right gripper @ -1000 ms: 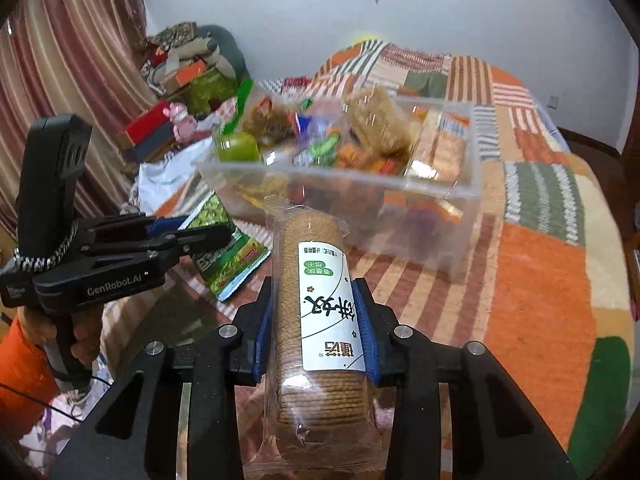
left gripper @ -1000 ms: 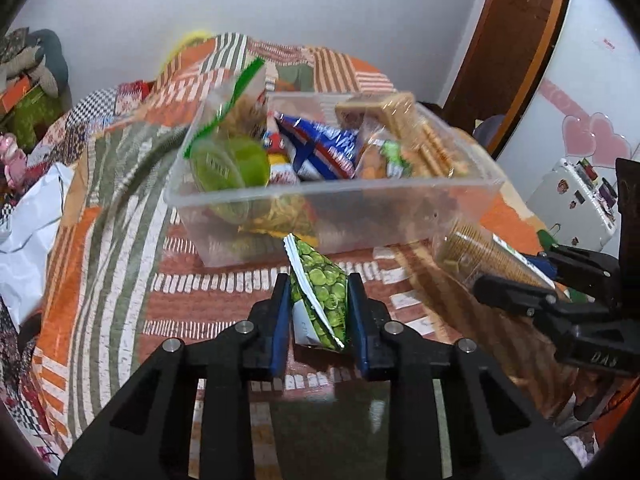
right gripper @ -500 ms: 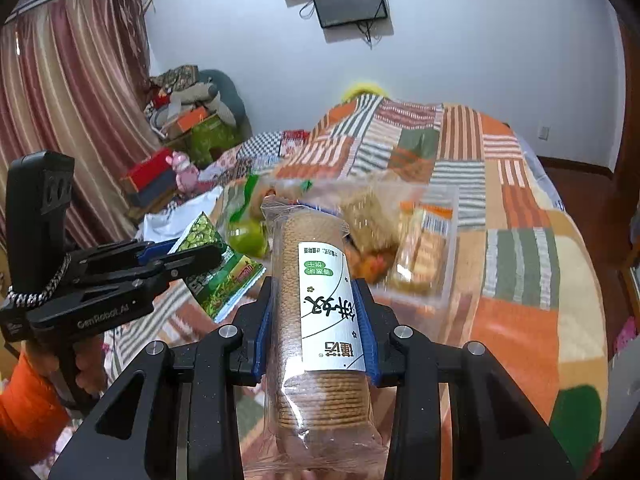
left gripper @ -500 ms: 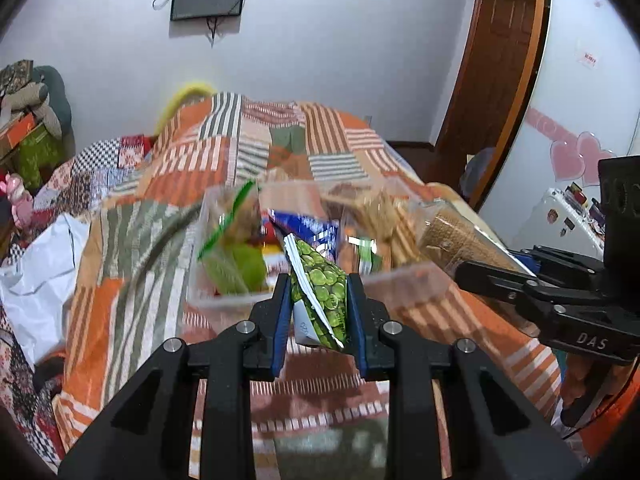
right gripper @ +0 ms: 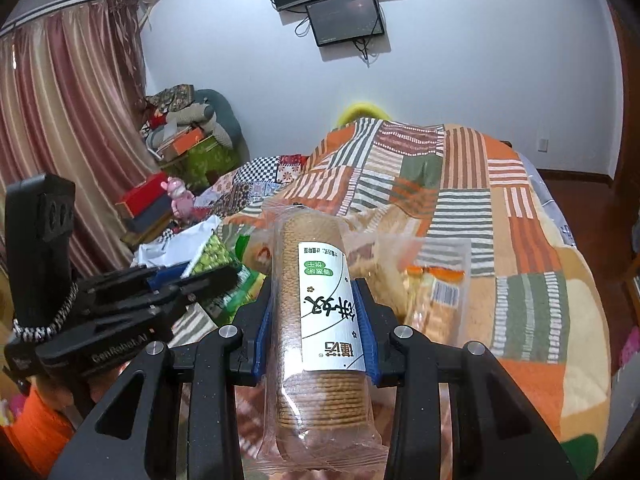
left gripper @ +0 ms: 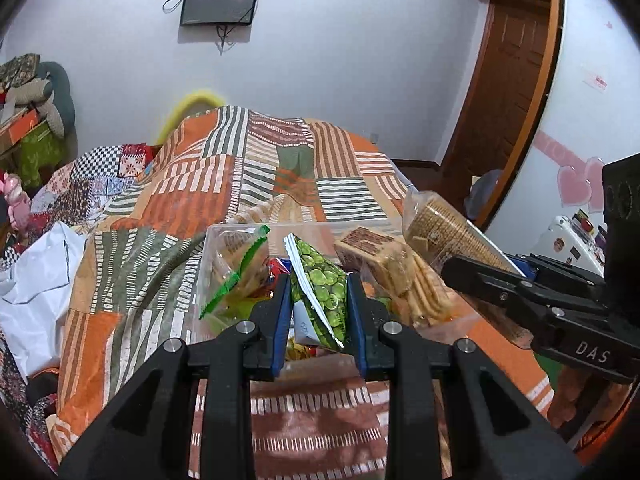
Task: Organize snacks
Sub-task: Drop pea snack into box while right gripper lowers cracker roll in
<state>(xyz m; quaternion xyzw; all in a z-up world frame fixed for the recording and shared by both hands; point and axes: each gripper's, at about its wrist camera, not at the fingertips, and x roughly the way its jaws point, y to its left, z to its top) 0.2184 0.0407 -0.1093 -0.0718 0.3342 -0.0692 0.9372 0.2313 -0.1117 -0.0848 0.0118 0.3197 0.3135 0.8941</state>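
A green pea snack packet (left gripper: 322, 288) is being gripped between the blue-padded fingers (left gripper: 281, 320) of the left gripper (left gripper: 319, 322), its silver edge tilted up toward the left. Directly beyond and beneath it, a clear plastic bin (left gripper: 208, 256) is being shown resting on a patchwork quilt (left gripper: 248, 168) — the packet is being held over the bin's near rim. Inside the bin, a green-striped clear bag (left gripper: 236, 268) and a wrapped stack of crackers (left gripper: 384, 264) are being seen. In the right wrist view, a clear-wrapped biscuit roll (right gripper: 320, 320) with a white label is being clamped lengthwise by the right gripper (right gripper: 318, 328), its fingers closed on both sides of the roll; the roll is being held in the air just to the right of the bin — whether it is touching the bin cannot be told. Farther back, a wall-mounted screen (right gripper: 346, 18) is being shown above the bed, and striped curtains (right gripper: 60, 120) are being seen at the left.
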